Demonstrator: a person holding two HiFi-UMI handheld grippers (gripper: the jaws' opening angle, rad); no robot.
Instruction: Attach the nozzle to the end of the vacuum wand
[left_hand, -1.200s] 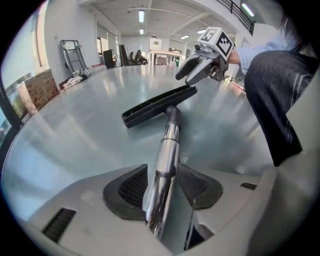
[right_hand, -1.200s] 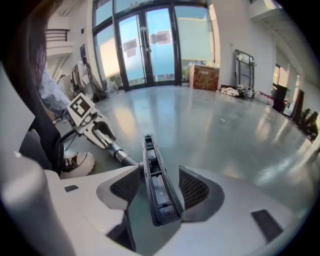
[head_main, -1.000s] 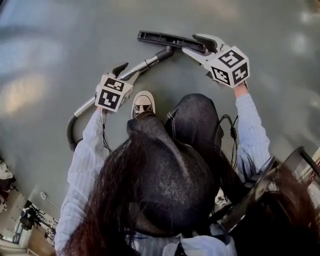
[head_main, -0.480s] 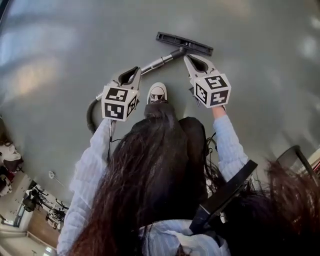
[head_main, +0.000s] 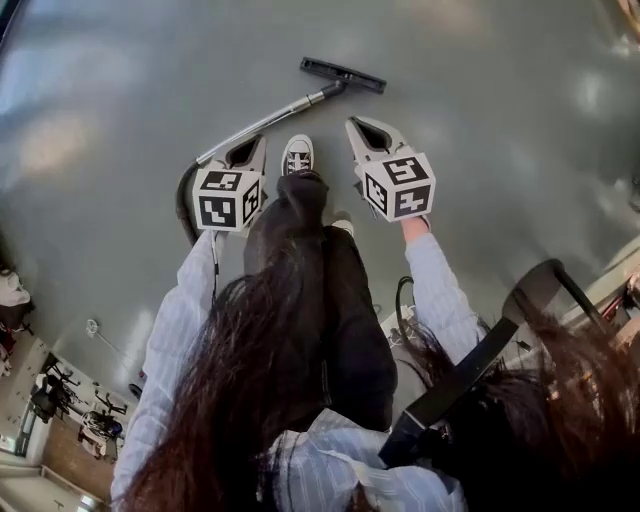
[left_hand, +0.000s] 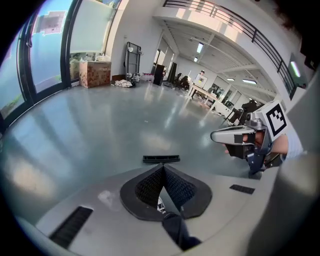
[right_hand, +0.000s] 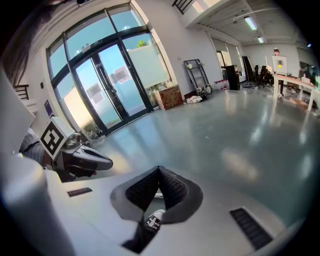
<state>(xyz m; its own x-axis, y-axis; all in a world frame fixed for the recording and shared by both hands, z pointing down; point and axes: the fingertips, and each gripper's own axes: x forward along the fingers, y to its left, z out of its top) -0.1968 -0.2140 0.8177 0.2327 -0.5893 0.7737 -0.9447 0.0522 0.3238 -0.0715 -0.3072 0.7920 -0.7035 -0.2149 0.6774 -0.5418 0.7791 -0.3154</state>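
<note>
Left gripper (head_main: 256, 142), right gripper (head_main: 358, 125) higher, just-closed

Pretty big open hall here, with a glossy grey floor (head_main: 120, 100) that throws back the glare from the ceiling strip lights (right_hand: 250, 22). There's a white lace-up sneaker (head_main: 298, 155) planted on it below dark trousers (head_main: 345, 300), and long dark hair (head_main: 240, 380) hangs into the head view. Along the wall you get tall dark-framed glass doors (right_hand: 107, 95), a brown cardboard box (right_hand: 170, 96) just beside them and a black metal trolley rack (right_hand: 196, 72) near that. Further back there's a white tabletop (right_hand: 292, 79) on thin legs and a dark-railed upper balcony (left_hand: 240, 22).
</note>
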